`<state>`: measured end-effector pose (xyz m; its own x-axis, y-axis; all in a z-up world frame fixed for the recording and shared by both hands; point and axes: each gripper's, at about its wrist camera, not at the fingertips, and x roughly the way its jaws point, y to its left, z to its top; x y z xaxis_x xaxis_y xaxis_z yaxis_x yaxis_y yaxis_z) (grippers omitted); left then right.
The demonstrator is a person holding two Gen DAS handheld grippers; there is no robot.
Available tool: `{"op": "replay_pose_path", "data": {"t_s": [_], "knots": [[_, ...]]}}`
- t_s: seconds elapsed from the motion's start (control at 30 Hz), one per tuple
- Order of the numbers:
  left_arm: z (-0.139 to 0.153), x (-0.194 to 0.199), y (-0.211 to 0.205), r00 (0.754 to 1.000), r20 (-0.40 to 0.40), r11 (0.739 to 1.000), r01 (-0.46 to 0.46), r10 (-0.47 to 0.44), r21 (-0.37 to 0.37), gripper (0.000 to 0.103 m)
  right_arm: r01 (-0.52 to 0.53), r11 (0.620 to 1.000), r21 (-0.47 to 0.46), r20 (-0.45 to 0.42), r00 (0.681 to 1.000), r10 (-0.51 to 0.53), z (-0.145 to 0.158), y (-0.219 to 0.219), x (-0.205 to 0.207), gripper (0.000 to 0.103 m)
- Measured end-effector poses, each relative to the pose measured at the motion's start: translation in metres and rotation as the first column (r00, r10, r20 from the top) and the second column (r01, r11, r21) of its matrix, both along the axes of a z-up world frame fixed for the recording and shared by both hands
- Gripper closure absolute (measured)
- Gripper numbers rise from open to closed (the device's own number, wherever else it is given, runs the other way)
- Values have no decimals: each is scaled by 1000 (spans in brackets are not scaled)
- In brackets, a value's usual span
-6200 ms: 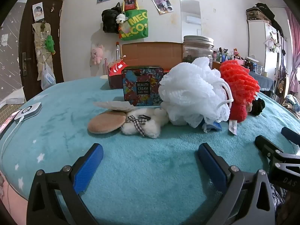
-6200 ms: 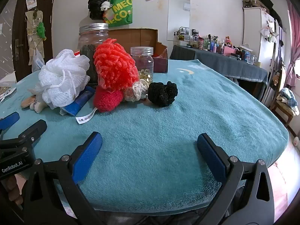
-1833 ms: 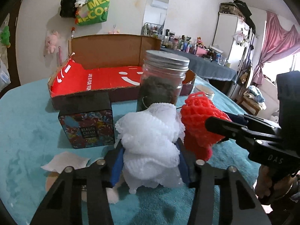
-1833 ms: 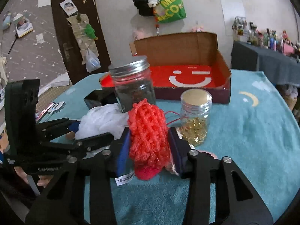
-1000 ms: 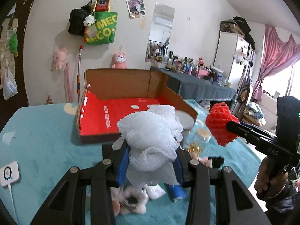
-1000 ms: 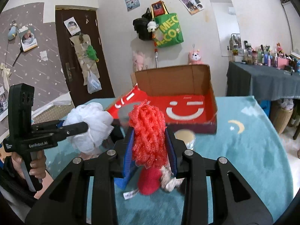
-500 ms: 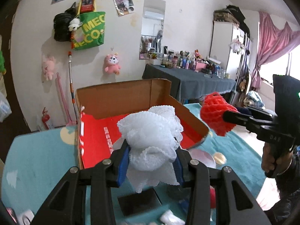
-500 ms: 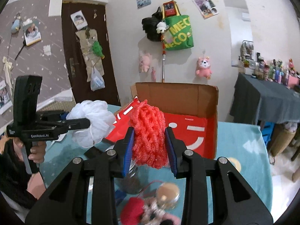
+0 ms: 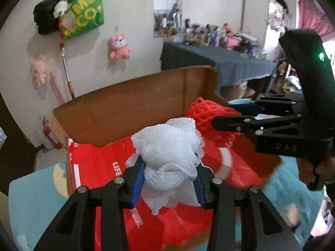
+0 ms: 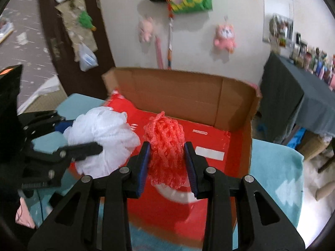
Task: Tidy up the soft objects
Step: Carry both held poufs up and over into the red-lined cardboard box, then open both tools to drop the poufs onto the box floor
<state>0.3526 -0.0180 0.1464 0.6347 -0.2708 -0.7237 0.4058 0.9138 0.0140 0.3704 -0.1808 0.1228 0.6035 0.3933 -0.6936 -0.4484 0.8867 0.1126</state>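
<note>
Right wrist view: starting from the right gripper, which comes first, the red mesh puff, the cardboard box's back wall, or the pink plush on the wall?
1. Red mesh puff: pinched between the right gripper fingers.
2. Cardboard box back wall: just beyond, centre.
3. Pink plush: hanging on the far wall, upper right.

place: home bedroom | cues: wall plush toys (image 9: 118, 46), cosmetics-laden dresser (image 9: 217, 58)

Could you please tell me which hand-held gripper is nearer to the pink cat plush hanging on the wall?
Right. The right hand-held gripper, holding the red mesh sponge, is on the plush's side; the left hand-held gripper, holding the white mesh pouf, sits farther over.
</note>
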Motion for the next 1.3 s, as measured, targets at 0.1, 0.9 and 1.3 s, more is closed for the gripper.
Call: {"op": "replay_pose_path", "data": {"t_s": [0.1, 0.9, 1.3], "knots": [[-15, 30, -3, 999, -34, 999, -28, 29, 17, 59, 36, 999, -41, -75, 996, -39, -17, 10, 42, 72], [-60, 86, -9, 990, -93, 994, -106, 106, 10, 44, 122, 980, -155, -198, 968, -151, -68, 21, 107, 65], [-40, 76, -4, 988, -67, 990, -141, 140, -2, 25, 132, 972, -195, -167, 972, -165, -57, 30, 102, 49]]}}
